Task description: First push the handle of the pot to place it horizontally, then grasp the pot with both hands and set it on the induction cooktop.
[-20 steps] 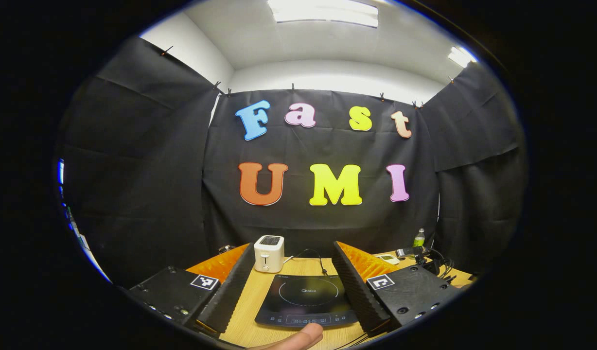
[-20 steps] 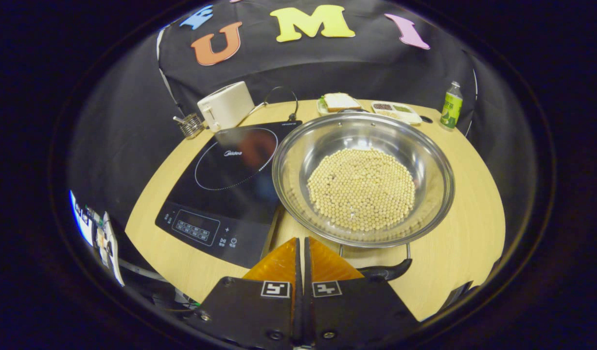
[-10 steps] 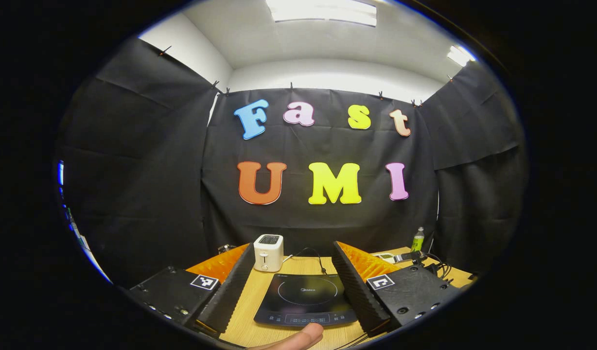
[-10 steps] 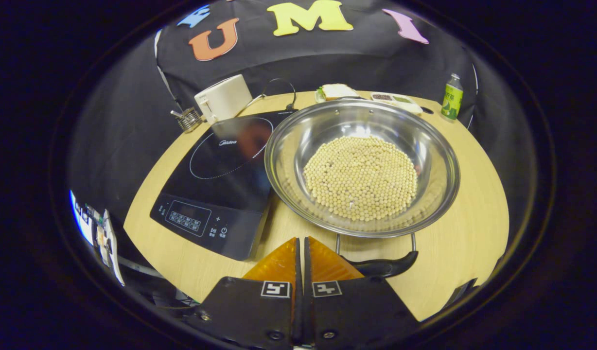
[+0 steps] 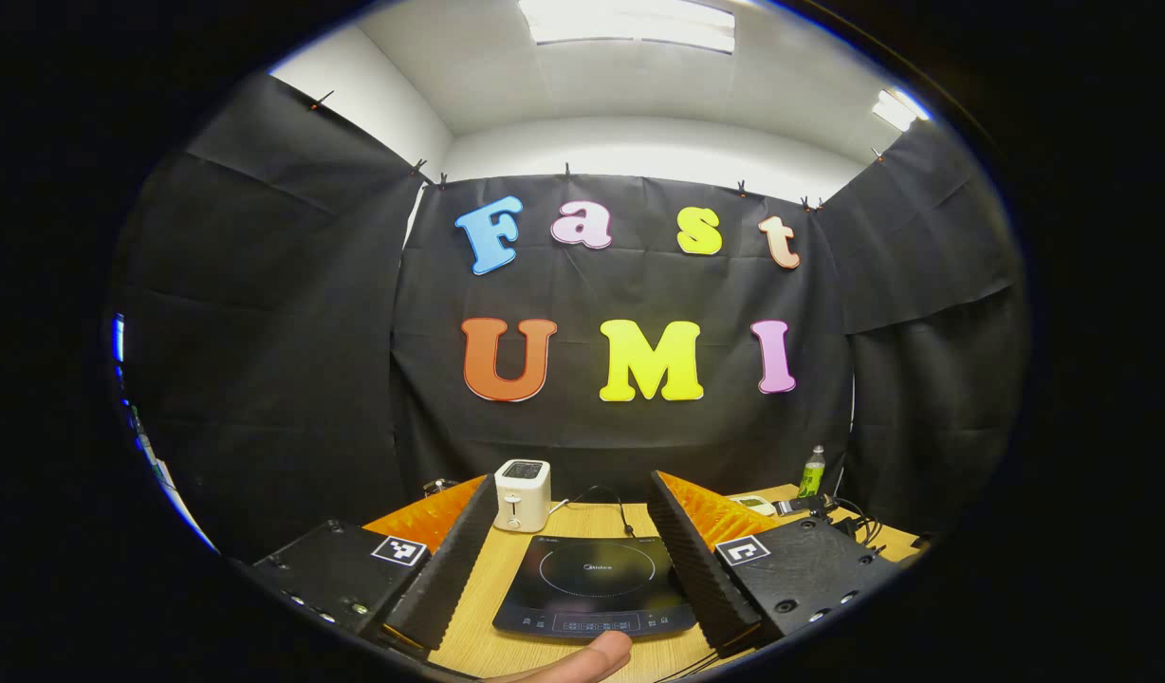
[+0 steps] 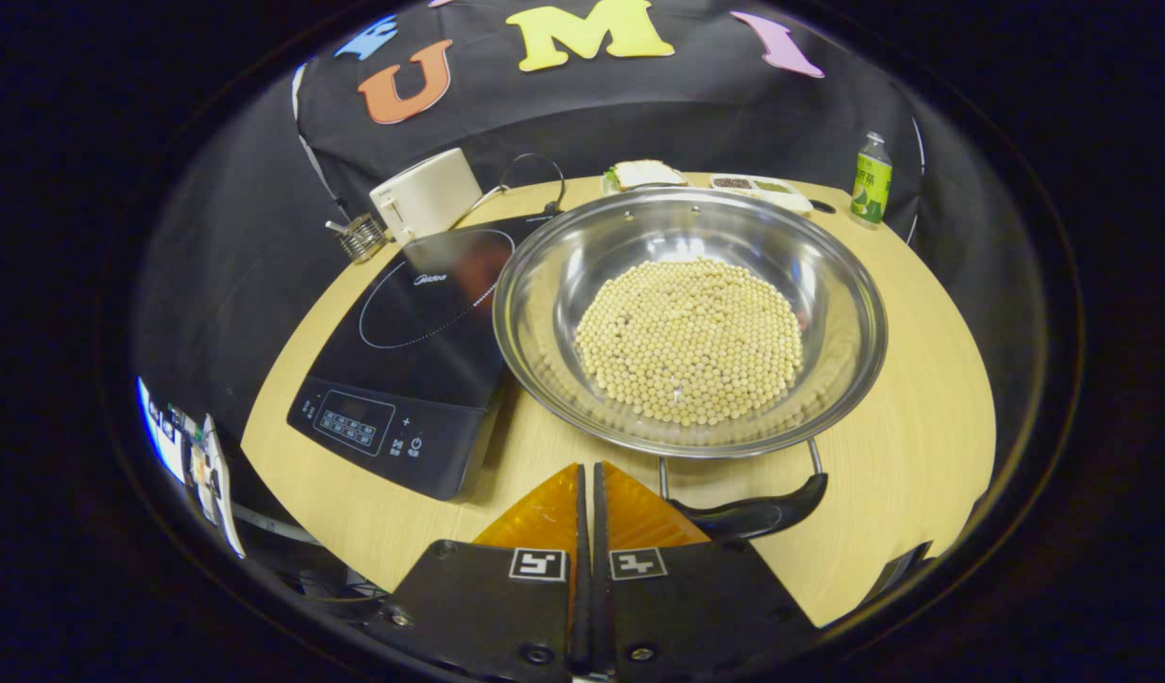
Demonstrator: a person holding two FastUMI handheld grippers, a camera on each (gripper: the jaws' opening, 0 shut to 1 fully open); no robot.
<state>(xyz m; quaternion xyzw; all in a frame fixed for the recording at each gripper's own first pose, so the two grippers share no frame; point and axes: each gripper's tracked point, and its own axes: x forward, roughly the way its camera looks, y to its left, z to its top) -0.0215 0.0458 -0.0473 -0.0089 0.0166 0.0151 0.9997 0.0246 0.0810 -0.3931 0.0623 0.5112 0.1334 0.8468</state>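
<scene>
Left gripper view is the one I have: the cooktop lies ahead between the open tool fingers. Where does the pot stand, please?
Observer: In the right gripper view the pot stands on the table, right beside the induction cooktop. The cooking ring is bare.
Operator: Is the pot empty?
Observer: No, pale round beans cover its bottom.
Operator: And what is the right tool doing?
Observer: The right tool is shut on nothing. It is close to the black handle at the pot's near rim. I cannot tell if they touch.
</scene>
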